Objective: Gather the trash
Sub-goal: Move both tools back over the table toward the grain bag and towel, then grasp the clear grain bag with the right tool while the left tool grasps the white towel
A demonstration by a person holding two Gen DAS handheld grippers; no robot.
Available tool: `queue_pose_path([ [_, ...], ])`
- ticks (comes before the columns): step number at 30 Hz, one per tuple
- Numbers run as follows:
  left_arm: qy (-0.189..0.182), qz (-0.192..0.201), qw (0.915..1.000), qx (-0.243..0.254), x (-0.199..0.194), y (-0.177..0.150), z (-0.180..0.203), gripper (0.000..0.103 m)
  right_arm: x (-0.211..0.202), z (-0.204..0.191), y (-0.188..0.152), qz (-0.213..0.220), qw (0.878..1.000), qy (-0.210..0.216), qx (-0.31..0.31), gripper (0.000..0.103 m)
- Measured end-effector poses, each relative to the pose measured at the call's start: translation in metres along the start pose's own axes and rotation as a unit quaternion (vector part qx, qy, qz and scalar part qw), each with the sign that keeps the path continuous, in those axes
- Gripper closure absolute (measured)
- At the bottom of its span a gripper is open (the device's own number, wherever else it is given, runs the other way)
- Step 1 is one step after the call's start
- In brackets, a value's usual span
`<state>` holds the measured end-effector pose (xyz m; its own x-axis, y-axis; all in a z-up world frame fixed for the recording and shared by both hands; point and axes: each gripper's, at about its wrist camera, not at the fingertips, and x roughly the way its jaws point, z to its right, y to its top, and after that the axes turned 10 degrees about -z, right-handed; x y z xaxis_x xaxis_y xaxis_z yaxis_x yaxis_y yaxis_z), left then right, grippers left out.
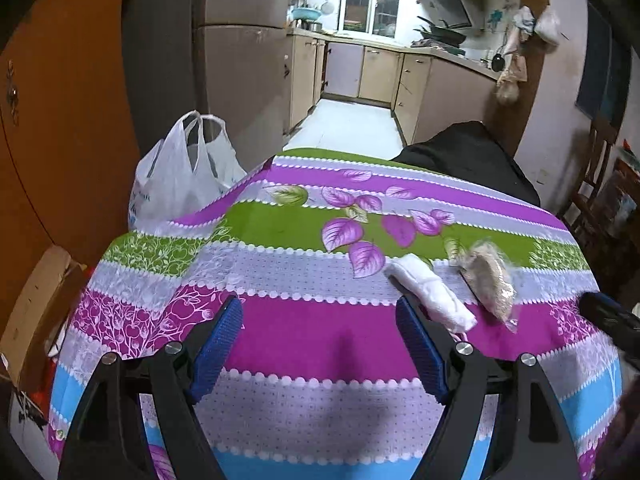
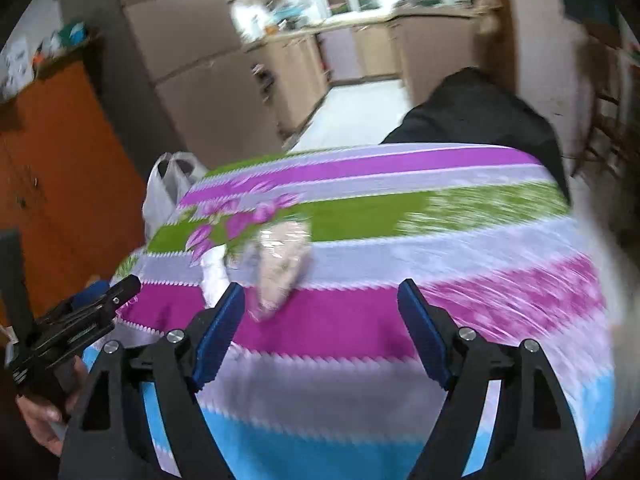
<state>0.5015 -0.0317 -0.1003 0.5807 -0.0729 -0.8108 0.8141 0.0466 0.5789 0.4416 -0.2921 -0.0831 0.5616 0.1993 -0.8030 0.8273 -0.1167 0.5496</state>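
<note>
- A white plastic bag [image 1: 182, 176] stands off the desk's far-left edge, well beyond the left tongs [image 1: 318, 322]; a black garment [image 1: 472, 156] lies at the far edge.
- The desk [image 1: 320, 340] wears a striped, leaf-printed cloth; kitchen cabinets lie beyond.
- A crumpled white tissue [image 1: 430, 296] touches the left tongs' right finger; a clear crinkly wrapper [image 1: 490, 280] lies beside it.
- Left tongs and right tongs [image 2: 320, 308] gape wide, empty.

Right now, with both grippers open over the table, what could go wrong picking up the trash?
1. The white tissue wad lies right beside the clear plastic packet, so the fingers might catch both or nudge one away.
2. The white plastic bag sits off the table's far left edge; a carried piece could drop short.
</note>
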Motion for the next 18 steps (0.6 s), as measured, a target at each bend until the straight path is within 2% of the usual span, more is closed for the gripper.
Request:
queue_pose_path([
  [2, -0.014, -0.002, 0.9999, 0.0, 0.006, 0.006, 0.002, 0.024, 0.022, -0.014, 0.013, -0.009, 1.0, -0.007, -0.01, 0.028],
  [5, -0.023, 0.0, 0.9996, 0.013, 0.011, 0.006, 0.014, 0.023, 0.046, -0.023, 0.026, -0.035, 0.999, 0.009, -0.018, 0.028],
  [8, -0.019, 0.009, 0.9992, 0.034, 0.018, 0.005, 0.029, 0.022, 0.068, -0.03, 0.033, -0.062, 0.998, -0.01, -0.029, 0.032],
  [11, -0.018, 0.004, 0.9991, 0.039, 0.026, 0.002, 0.035, 0.022, 0.081, -0.03, 0.03, -0.083, 0.996, -0.006, -0.038, 0.045],
  [13, -0.021, -0.002, 0.999, 0.039, 0.028, 0.0, 0.035, 0.022, 0.084, -0.032, 0.026, -0.077, 0.996, -0.02, -0.051, 0.056],
  [15, -0.025, -0.004, 0.9989, 0.04, 0.032, -0.001, 0.039, 0.022, 0.082, -0.029, 0.025, -0.072, 0.996, -0.012, -0.042, 0.075],
  [18, -0.034, -0.01, 0.9986, 0.039, 0.038, -0.001, 0.047, 0.022, 0.073, -0.021, 0.022, -0.053, 0.998, -0.009, -0.016, 0.079],
])
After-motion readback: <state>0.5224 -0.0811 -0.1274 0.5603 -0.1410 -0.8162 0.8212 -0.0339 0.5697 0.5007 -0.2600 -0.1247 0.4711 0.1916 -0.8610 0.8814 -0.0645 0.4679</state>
